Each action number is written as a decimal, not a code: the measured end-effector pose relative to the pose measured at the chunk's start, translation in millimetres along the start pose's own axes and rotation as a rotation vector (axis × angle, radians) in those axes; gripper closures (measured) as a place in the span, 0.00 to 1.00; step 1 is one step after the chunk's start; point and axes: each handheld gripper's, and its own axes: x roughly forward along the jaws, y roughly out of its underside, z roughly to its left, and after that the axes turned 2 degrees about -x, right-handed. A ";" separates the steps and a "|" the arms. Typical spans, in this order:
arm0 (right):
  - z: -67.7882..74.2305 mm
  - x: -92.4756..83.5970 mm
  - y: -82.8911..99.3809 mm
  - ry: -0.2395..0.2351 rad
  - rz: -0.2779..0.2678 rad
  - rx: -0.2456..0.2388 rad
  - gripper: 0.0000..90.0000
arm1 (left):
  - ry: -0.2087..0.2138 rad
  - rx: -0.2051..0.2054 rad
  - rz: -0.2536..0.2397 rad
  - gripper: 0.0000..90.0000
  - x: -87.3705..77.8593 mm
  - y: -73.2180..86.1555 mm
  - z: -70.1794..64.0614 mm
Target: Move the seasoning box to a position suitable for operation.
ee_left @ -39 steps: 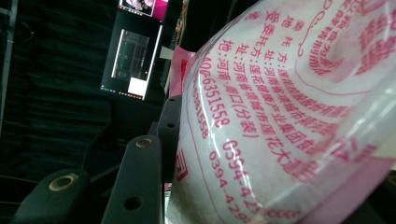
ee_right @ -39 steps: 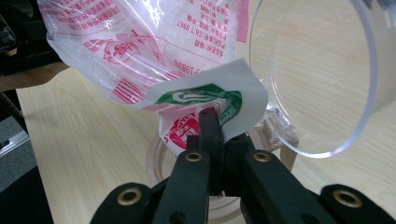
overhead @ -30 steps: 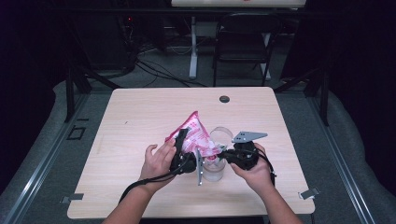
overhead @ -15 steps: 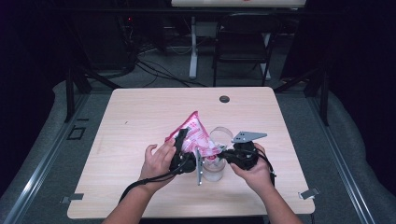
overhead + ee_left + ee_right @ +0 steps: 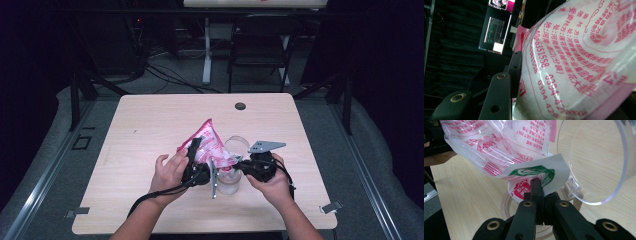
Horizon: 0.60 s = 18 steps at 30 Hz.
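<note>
My right gripper (image 5: 537,192) pinches the lower corner of the pink-and-white printed bag (image 5: 209,145), jaws closed on its green-marked flap. My left gripper (image 5: 194,159) clamps the bag's body at its 9 o'clock side. The bag hangs tilted near the table (image 5: 150,125) centre, over a clear jar (image 5: 231,182) with its hinged lid (image 5: 596,157) open.

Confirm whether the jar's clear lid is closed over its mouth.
No: in the right gripper view the clear lid stands swung open on its hinge, beside the bag.
</note>
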 end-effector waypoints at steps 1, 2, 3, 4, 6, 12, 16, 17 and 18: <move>0.0 0.0 0.0 0.000 0.000 0.000 1.00 | 0.000 0.000 0.001 0.71 0.0 0.0 0.2; 0.1 0.0 0.0 0.000 0.000 -0.001 1.00 | -0.001 0.001 0.001 0.71 -0.1 0.0 0.3; 0.1 -0.1 0.0 0.000 0.000 -0.001 1.00 | -0.002 0.000 0.000 0.71 -0.1 0.0 0.4; 0.1 -0.2 -0.1 0.000 0.000 -0.002 1.00 | -0.001 -0.001 0.000 0.71 -0.1 -0.1 0.5; 0.1 -0.1 -0.1 0.000 0.000 -0.002 1.00 | -0.001 -0.001 0.003 0.71 -0.5 -0.5 0.4; 0.1 0.0 0.0 0.001 -0.001 -0.001 1.00 | -0.001 -0.003 0.001 0.71 -0.6 -0.5 0.5; 0.1 0.1 0.0 0.002 -0.001 -0.002 1.00 | -0.001 -0.004 -0.001 0.71 -0.5 -0.6 0.4; 0.1 0.0 0.0 0.002 -0.001 -0.002 1.00 | -0.001 -0.005 0.001 0.71 -0.6 -0.7 0.5; 0.1 -0.1 0.0 0.003 -0.001 -0.002 1.00 | -0.002 -0.004 -0.002 0.71 -0.4 -0.5 0.5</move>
